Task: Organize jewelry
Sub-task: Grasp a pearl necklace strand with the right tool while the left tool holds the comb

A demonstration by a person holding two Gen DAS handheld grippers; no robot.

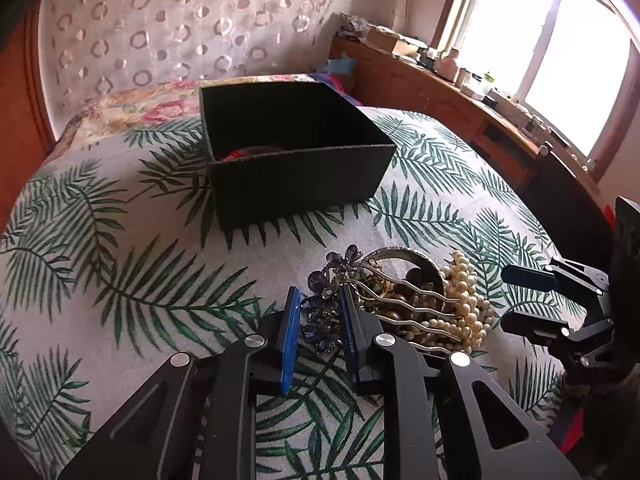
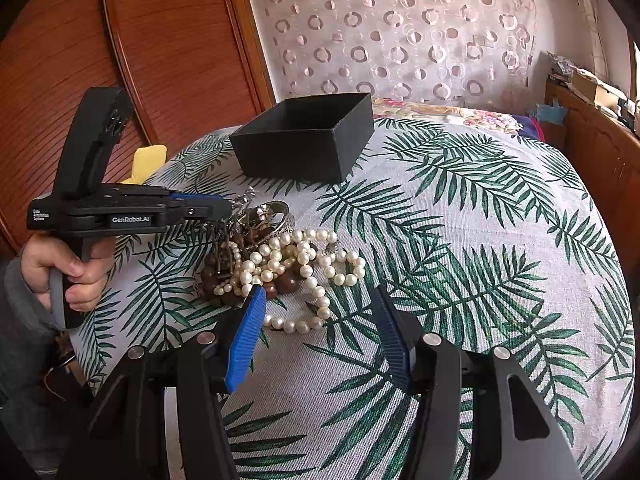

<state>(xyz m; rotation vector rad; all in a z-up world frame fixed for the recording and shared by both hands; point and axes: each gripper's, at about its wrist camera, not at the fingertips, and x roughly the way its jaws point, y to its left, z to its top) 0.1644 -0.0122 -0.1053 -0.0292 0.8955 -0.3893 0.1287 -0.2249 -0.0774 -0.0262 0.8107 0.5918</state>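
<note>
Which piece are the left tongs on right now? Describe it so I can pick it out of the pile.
On the palm-leaf bedspread, in front of the black box, lies a jewelry pile. At its edge nearest the left tongs is a hair comb, pinched by its head. Unlike the pearls and brown beads, it has dark purple-blue crystal flowers and long wavy metal prongs.

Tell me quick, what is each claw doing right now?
Left claw: closed on the purple jeweled hair comb at the edge of the jewelry pile.
Right claw: open, holding nothing, with part of the pearl necklace lying between its fingers.
</note>
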